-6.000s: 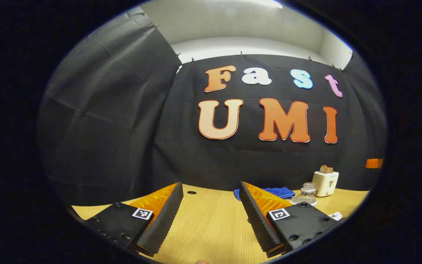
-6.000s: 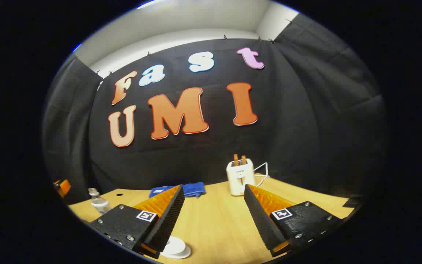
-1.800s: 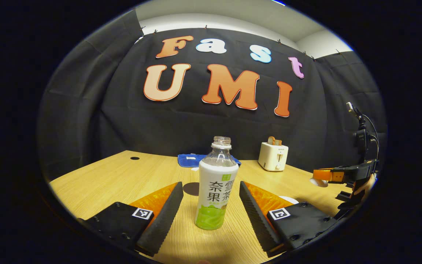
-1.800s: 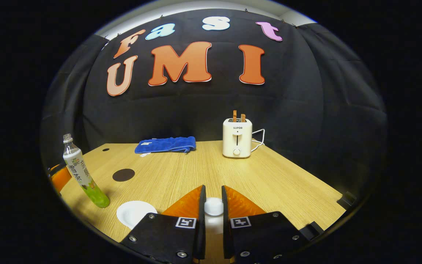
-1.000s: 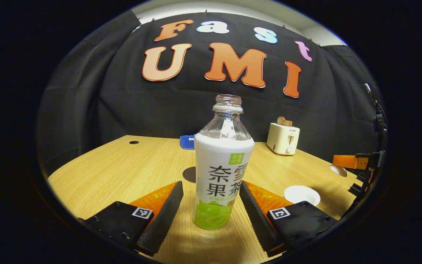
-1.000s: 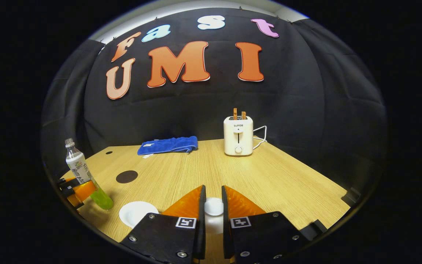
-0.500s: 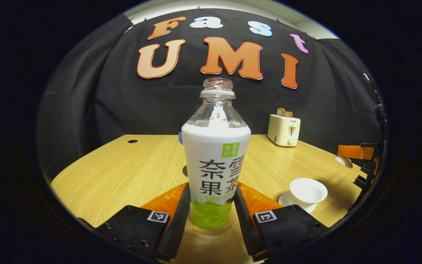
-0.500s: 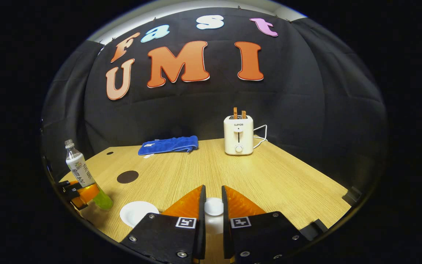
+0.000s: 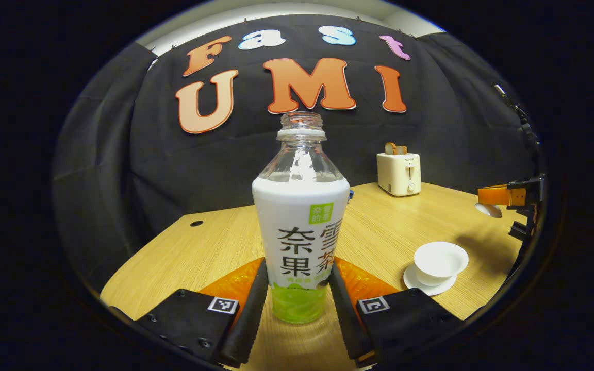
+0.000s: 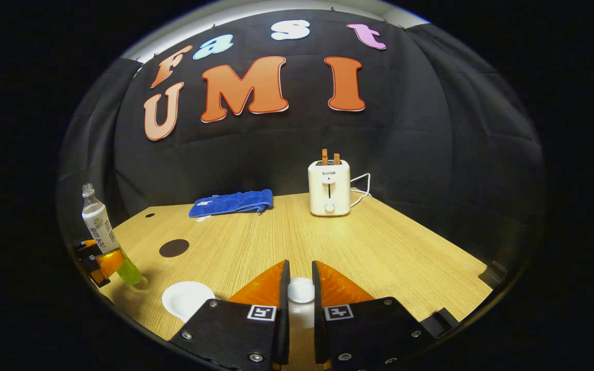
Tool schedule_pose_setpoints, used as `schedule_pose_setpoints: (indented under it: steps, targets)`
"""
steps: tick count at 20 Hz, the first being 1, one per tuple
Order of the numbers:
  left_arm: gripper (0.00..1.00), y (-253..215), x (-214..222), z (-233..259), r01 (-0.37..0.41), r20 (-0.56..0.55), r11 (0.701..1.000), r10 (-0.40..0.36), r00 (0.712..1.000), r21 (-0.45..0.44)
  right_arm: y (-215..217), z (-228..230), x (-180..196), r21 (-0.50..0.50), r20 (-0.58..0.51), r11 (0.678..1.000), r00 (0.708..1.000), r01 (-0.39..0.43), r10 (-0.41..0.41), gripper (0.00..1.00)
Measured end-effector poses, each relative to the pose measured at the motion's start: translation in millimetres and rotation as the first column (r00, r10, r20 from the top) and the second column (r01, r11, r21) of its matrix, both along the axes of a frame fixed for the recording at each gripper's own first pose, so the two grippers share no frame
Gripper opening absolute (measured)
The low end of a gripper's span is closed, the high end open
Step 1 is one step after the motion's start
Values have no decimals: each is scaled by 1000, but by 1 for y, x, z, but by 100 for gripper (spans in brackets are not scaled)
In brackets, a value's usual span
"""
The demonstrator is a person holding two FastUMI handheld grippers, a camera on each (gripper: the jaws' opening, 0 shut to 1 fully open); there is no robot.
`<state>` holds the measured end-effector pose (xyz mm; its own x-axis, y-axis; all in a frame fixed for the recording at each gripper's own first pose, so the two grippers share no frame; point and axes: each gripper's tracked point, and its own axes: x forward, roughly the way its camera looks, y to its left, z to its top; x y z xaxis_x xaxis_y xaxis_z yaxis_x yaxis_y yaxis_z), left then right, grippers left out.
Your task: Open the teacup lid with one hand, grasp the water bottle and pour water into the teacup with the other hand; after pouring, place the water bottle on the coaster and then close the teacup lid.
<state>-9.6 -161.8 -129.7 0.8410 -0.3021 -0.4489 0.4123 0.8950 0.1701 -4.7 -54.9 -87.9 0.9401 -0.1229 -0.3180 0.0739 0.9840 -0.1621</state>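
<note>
From my left gripper (image 9: 297, 296) the table (image 9: 214, 247) runs back to the black cloth wall, its far edge from ten to two o'clock, with bare wood at nine o'clock. My left jaws are nearly closed, both pads pressing the lower sides of the water bottle (image 9: 301, 221), which stands upright between them with its neck uncapped. The open teacup (image 9: 440, 263) sits on its saucer at four o'clock, the toaster (image 9: 399, 172) at one. My right gripper (image 10: 297, 293) has its jaws drawn narrow on the white teacup lid (image 10: 301, 291), apparently clear of the tabletop. From there the dark coaster (image 10: 174, 248) lies at ten o'clock, near the blue towel (image 10: 231, 203) by the far edge.
</note>
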Motion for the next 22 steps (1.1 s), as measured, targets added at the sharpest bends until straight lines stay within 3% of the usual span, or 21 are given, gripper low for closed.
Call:
schedule_pose_setpoints:
  steps: [6,10,15,22]
  targets:
    - [68,-20,-4,6,145,3,977,-147,989,157,-7,5,-2,8,12,1000,1000,13,-13,19]
    - [68,-33,-6,2,235,-2,933,-243,970,271,-11,7,-3,18,17,1000,1000,22,-23,19]
    - [70,-42,-16,-10,341,-33,827,-366,930,447,-12,10,-4,26,20,999,999,26,-26,19]
    - [65,-45,-15,-21,436,-94,650,-491,866,623,-16,8,-5,35,16,999,999,32,-33,19]
